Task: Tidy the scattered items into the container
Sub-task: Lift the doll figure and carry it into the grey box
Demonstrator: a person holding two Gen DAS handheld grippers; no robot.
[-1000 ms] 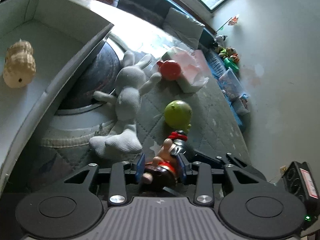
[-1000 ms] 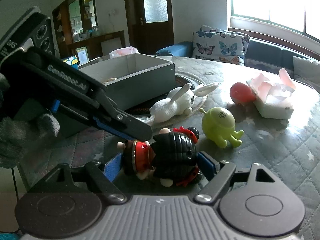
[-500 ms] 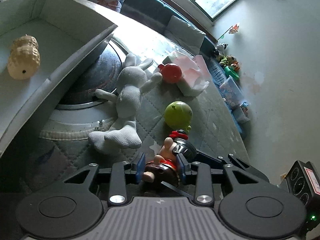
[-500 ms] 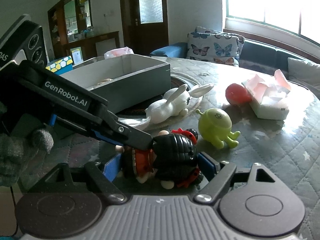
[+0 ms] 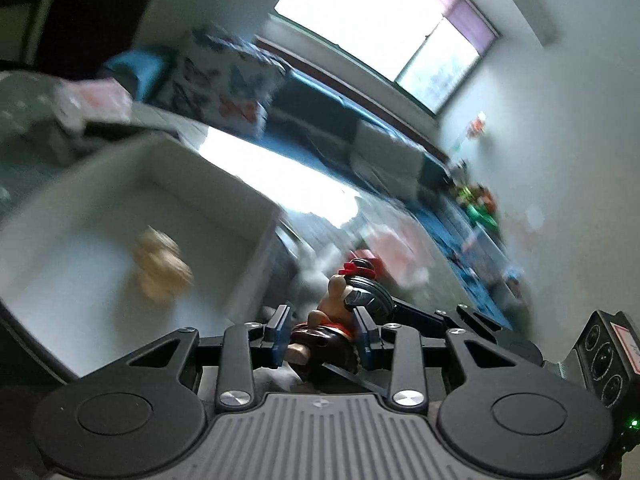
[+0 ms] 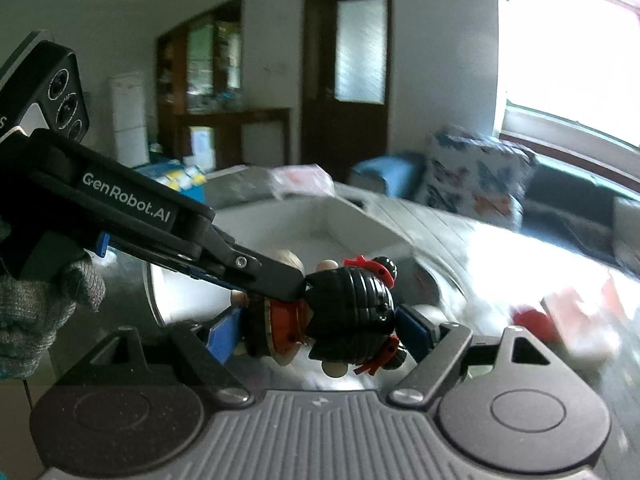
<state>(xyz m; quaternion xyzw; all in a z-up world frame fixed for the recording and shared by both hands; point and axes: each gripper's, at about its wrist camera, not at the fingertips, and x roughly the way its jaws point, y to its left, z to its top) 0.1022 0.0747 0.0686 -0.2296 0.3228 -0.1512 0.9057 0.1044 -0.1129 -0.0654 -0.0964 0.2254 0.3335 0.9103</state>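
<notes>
Both grippers lifted the doll (image 6: 340,312) off the table; container (image 5: 168,184) now ahead-left, peanut toy (image 5: 160,264) inside. Left gripper (image 5: 320,334) pinches its waist, right gripper (image 6: 320,330) clamps it lengthwise, long axis across jaws

Black-haired, red-collared doll (image 6: 344,312) lies sideways in the air near the white box (image 5: 168,184).

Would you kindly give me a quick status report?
Both tools, left and right, clamp the doll. Doll lifted beside the box. Nothing in the way.
</notes>
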